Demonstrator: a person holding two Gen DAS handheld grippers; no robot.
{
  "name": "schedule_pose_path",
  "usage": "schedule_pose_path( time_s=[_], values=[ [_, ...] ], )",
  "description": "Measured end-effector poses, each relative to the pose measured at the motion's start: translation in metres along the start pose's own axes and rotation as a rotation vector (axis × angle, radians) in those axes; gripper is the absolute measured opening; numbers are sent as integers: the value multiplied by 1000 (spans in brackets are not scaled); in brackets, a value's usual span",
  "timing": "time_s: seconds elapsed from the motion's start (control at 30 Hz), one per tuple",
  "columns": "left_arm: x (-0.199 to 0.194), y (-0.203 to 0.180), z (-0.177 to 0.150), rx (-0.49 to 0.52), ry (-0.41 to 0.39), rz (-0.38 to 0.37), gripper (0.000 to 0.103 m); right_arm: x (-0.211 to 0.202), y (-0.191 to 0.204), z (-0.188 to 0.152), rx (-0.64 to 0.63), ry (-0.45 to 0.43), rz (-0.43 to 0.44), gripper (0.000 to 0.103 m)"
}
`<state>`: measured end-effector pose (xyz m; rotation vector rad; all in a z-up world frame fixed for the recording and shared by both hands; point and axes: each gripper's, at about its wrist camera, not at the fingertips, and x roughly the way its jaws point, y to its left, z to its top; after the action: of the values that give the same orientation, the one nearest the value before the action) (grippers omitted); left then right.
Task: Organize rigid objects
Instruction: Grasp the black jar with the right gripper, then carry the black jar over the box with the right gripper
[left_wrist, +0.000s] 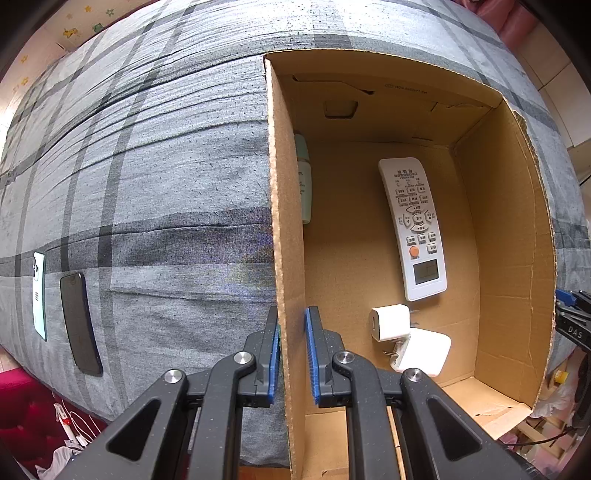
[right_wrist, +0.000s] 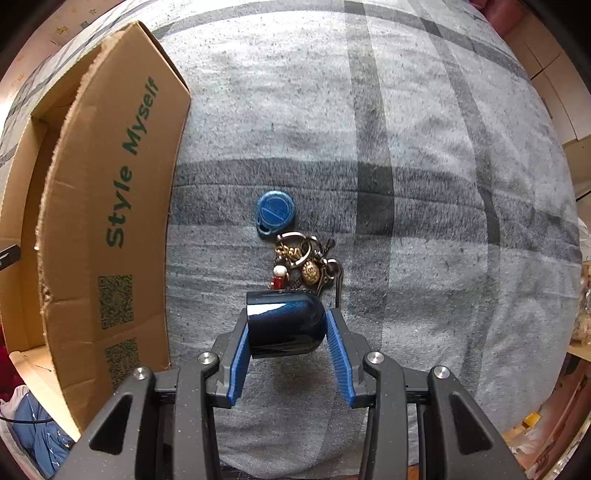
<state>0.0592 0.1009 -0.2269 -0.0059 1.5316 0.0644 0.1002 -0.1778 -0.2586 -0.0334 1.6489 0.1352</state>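
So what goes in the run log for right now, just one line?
left hand-held gripper: shut on box wall | right hand-held gripper: shut on key fob | bedsheet

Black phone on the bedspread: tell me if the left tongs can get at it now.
Probably not yet: the left tongs are clamped on the box wall. The black phone lies uncovered, so releasing would free the way.

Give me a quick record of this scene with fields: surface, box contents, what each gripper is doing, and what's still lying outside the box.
surface: grey plaid cloth
container: open brown cardboard box
box contents: white remote control, two white plug chargers, pale green bottle
left gripper: shut on the box's wall
right gripper: shut on glossy dark blue fob of a key bunch
outside box: black phone, mint-white phone
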Motion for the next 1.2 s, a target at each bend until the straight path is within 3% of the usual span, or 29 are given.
schedule_pose_path(
  time_s=[0.57,1.2],
  values=[
    [0,0,1,6,0,-3,13,-70,27,29,-80,-70,-10,42],
    [1,-1,1,8,1,-8,13,-113,87,55,-221,-173,32,42]
  ],
)
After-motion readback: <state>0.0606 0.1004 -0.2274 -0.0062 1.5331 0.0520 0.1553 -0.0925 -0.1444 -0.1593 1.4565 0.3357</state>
